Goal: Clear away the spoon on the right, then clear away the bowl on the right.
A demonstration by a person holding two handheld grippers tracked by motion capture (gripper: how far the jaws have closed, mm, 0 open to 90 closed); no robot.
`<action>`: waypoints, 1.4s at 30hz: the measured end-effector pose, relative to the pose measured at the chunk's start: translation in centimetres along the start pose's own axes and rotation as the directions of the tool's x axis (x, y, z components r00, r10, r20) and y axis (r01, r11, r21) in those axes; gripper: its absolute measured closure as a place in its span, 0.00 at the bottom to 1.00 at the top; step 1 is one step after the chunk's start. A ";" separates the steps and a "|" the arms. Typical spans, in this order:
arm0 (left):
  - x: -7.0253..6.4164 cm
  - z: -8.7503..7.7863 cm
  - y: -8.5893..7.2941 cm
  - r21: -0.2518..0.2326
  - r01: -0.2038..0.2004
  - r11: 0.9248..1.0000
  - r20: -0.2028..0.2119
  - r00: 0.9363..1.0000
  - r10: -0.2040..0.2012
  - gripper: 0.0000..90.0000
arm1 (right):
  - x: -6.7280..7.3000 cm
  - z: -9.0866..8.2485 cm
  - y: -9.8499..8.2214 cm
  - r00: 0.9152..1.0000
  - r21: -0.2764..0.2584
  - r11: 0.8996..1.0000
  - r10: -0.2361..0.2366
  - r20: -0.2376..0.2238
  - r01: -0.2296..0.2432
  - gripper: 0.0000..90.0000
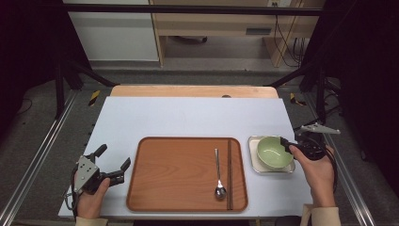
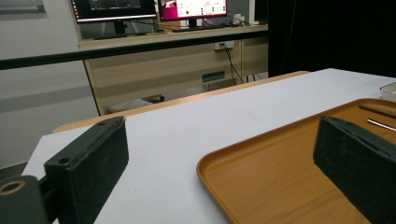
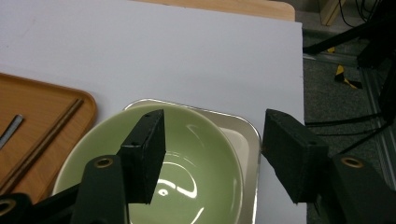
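Two grippers are at the table, one in each hand. The right gripper (image 1: 285, 144) is at the green bowl (image 1: 273, 151), which sits on a small silver tray (image 1: 253, 160) just to the right of the big brown tray (image 1: 179, 174). The right hand (image 1: 316, 168) comes in from the lower right of the bowl, with its forearm running back toward the person's edge of the table. In the right gripper view, the jaws of the right gripper (image 3: 212, 156) are apart and go over the green bowl's (image 3: 196, 186) near rim. One jaw is inside the bowl and the other is outside it. I cannot tell if the pads touch the rim.

The left gripper (image 1: 113, 162) is just to the left of the big brown tray, near its lower left corner. The left hand (image 1: 91, 190) holds it low over the white table cover (image 1: 188, 117). Its jaws are wide apart with nothing between them.

A spoon (image 1: 219, 174) and a pair of dark chopsticks (image 1: 229, 172) lie side by side on the right part of the big brown tray, between its middle and the bowl.
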State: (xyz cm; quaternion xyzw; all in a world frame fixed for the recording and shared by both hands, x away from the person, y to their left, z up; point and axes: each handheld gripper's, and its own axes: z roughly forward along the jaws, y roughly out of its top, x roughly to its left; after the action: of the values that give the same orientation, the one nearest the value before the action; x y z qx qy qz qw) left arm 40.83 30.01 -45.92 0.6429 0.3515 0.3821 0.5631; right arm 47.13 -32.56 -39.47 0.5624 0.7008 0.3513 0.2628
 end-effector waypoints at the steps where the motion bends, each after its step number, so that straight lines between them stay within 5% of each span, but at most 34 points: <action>1: 0.0 0.0 0.0 0.001 0.001 1.000 0.000 1.000 -0.001 0.03 | -0.2 0.0 -0.1 1.000 0.004 1.000 -0.004 0.002 0.004 0.46; 24: 0.0 0.0 0.0 0.000 -0.004 1.000 -0.006 1.000 0.004 0.03 | -2.1 1.8 -2.3 0.997 0.104 0.992 0.070 -0.027 -0.067 0.54; 42: -0.1 0.1 -0.1 0.001 -0.004 1.000 0.001 1.000 0.004 0.03 | -1.7 3.5 -3.1 0.994 0.184 0.978 0.103 -0.031 -0.096 0.68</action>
State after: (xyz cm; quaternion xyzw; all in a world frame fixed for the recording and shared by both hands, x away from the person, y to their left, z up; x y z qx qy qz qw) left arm 40.87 29.83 -46.04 0.6442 0.3500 0.3826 0.5622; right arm 48.31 -33.94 -44.09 0.6112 0.7063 0.3096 0.1780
